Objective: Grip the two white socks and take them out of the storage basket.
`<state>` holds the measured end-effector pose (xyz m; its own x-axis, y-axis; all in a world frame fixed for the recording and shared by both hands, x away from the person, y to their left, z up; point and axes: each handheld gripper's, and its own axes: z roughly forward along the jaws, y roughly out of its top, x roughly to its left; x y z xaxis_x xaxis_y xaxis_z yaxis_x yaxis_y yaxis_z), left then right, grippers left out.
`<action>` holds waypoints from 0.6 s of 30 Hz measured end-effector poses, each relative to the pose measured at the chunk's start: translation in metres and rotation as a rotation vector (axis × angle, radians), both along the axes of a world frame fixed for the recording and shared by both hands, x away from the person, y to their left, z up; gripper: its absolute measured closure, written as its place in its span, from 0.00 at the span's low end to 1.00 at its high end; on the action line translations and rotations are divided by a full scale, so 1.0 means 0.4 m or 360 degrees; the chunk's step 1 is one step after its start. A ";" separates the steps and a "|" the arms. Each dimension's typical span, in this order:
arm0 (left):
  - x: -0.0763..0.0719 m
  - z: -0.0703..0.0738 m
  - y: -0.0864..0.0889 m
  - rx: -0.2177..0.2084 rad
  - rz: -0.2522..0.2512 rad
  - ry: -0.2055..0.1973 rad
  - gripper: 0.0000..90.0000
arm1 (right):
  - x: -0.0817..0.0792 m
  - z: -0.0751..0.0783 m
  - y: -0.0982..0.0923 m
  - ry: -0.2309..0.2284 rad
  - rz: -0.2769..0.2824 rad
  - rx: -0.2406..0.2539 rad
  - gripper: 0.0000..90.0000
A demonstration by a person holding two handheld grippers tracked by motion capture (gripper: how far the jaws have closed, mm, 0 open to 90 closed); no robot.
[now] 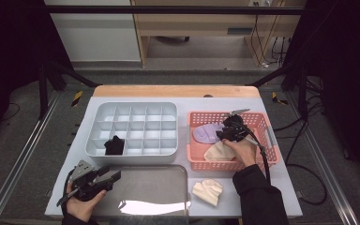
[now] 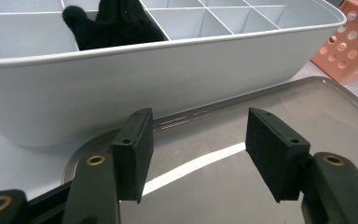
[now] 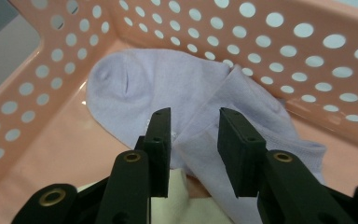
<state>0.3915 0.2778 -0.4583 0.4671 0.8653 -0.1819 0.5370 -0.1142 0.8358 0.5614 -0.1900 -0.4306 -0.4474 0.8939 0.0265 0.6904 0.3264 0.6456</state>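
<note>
Grey floor [image 1: 37, 154]; wooden furniture [image 1: 192, 28] behind table; cables [image 1: 267, 42] right; dark surroundings.

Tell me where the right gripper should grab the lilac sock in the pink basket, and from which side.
Grip the lilac sock at the raised fold across its middle, coming straight down from above. It lies flat on the pink basket floor, so only that ridge offers the pads something to pinch. The right gripper already hangs over it with the jaws apart; the walls rule out a side approach.
</note>
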 end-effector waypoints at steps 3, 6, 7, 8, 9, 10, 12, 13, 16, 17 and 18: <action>0.001 -0.001 -0.001 0.0005 0.0000 0.0004 0.45 | 0.005 -0.010 0.001 0.0024 0.0004 -0.0015 0.70; 0.001 -0.001 -0.002 0.0007 -0.0001 0.0005 0.45 | 0.009 -0.018 0.003 0.0054 -0.0003 -0.0039 0.72; 0.001 -0.001 -0.002 0.0006 -0.0001 0.0005 0.45 | 0.010 -0.020 0.003 0.0060 -0.0007 -0.0062 0.74; 0.001 -0.001 -0.001 0.0006 -0.0001 0.0005 0.45 | 0.011 -0.023 0.004 0.0068 -0.0012 -0.0079 0.76; 0.001 -0.001 -0.001 0.0006 -0.0001 0.0005 0.45 | 0.012 -0.025 0.005 0.0075 -0.0032 -0.0100 0.79; 0.001 -0.001 -0.001 0.0004 -0.0001 0.0004 0.45 | 0.013 -0.027 0.005 0.0072 -0.0047 -0.0127 0.83; 0.001 -0.001 0.000 0.0003 0.0000 0.0003 0.45 | 0.014 -0.026 0.002 0.0084 -0.0072 -0.0127 0.92; 0.001 -0.001 0.000 0.0001 0.0000 0.0004 0.45 | 0.015 -0.025 -0.002 0.0086 -0.0084 -0.0125 0.95; 0.001 -0.001 0.000 0.0002 0.0001 0.0004 0.45 | 0.012 -0.011 -0.016 0.0062 -0.0140 -0.0077 0.97; 0.001 -0.001 0.000 0.0002 0.0001 0.0004 0.45 | 0.011 -0.006 -0.019 0.0039 -0.0151 -0.0083 0.97; 0.001 -0.001 0.000 0.0002 0.0001 0.0004 0.45 | 0.008 0.002 -0.026 0.0008 -0.0160 -0.0099 0.97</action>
<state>0.3918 0.2777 -0.4587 0.4662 0.8657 -0.1820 0.5393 -0.1151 0.8342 0.5647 -0.2006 -0.4300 -0.3551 0.9344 -0.0281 0.7250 0.2943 0.6227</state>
